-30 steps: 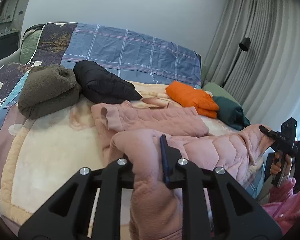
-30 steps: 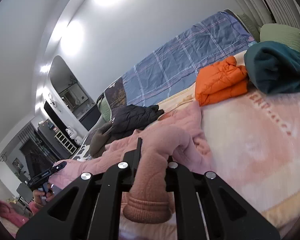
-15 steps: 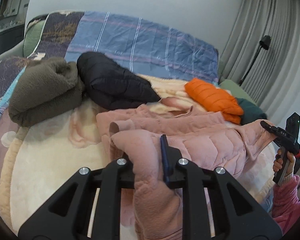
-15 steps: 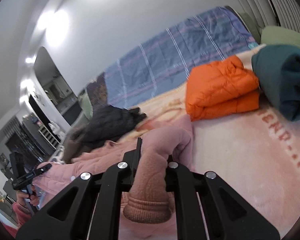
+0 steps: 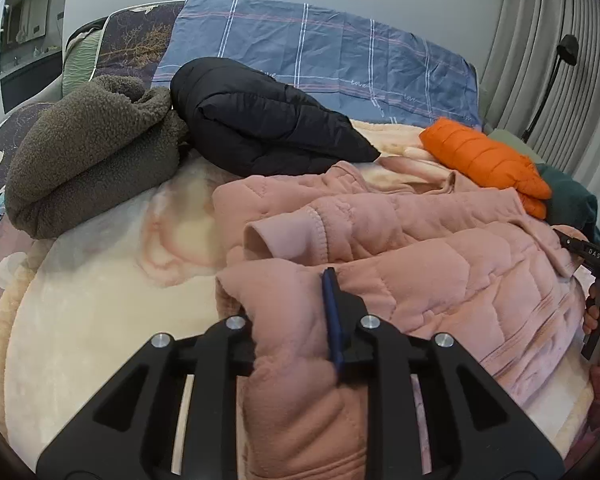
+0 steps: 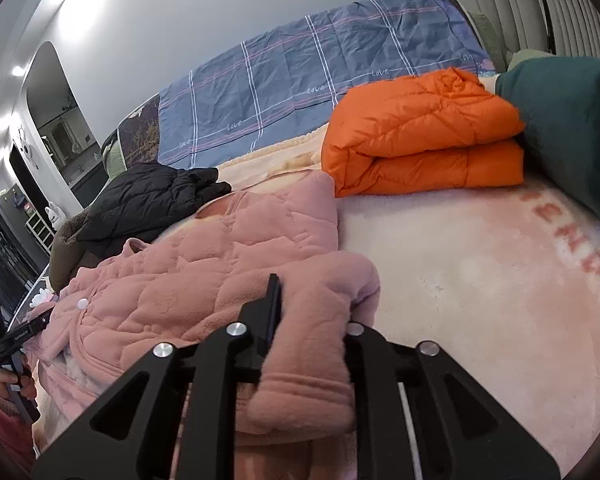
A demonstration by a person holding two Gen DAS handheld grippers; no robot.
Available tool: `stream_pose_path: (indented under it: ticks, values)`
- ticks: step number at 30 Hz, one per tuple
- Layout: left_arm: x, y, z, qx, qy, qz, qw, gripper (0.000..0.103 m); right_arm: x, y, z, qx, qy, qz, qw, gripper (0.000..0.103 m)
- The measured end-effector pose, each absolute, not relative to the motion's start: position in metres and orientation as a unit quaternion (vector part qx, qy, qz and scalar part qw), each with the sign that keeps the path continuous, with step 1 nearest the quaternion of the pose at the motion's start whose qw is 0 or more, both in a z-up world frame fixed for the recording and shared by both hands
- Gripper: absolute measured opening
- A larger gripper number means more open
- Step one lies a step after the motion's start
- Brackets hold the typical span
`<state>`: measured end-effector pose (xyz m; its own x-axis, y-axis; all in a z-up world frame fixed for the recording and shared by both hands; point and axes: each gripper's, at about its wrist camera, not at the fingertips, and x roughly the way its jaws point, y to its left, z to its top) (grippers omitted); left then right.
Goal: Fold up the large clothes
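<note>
My left tongs and right tongs each stay clamped on a sleeve of the pink jacket, which now lies lower and flatter on the bed, nearer the orange jacket than before.

Bare cream blanket lies open along the bed's left near side, and bare pink blanket toward its right edge. Toward the head, a brown fleece bundle, a black jacket, an orange jacket and a teal bundle block passage.
</note>
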<state>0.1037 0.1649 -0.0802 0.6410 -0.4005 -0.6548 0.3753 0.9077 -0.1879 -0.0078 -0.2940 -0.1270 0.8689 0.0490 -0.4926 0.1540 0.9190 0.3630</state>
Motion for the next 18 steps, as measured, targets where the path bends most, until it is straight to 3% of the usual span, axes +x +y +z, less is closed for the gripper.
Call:
stream_pose_path:
  ticks: [1,3,4,5,6,8,12,18]
  values:
    - [0.102,0.167,-0.077,-0.026,0.366,-0.218,0.904,0.026,-0.012,-0.292,-0.124,0.199,0.253,-0.029,0.946,0.021]
    - [0.095,0.175,-0.069,-0.055,0.367,-0.232,0.899,0.034,-0.023,-0.288,-0.115,0.197,0.249,-0.036,0.948,0.045]
    - [0.092,0.177,-0.065,-0.065,0.366,-0.238,0.897,0.048,-0.032,-0.287,-0.109,0.192,0.245,-0.04,0.95,0.052]
    - [0.088,0.179,-0.06,-0.071,0.364,-0.242,0.897,0.062,-0.038,-0.286,-0.105,0.188,0.243,-0.04,0.951,0.065]
    - [0.083,0.18,-0.055,-0.071,0.359,-0.244,0.898,0.065,-0.047,-0.282,-0.1,0.178,0.238,-0.041,0.954,0.07]
    - [0.065,0.179,-0.041,-0.032,0.334,-0.208,0.919,0.084,-0.061,-0.275,-0.093,0.149,0.231,-0.045,0.96,0.075]
    - [0.026,0.177,-0.021,0.041,0.287,-0.192,0.938,0.087,-0.092,-0.259,-0.09,0.074,0.231,-0.049,0.969,0.081]
    - [-0.019,0.144,-0.048,0.172,0.329,-0.215,0.903,0.087,-0.103,-0.235,-0.115,0.004,0.294,-0.03,0.955,0.081]
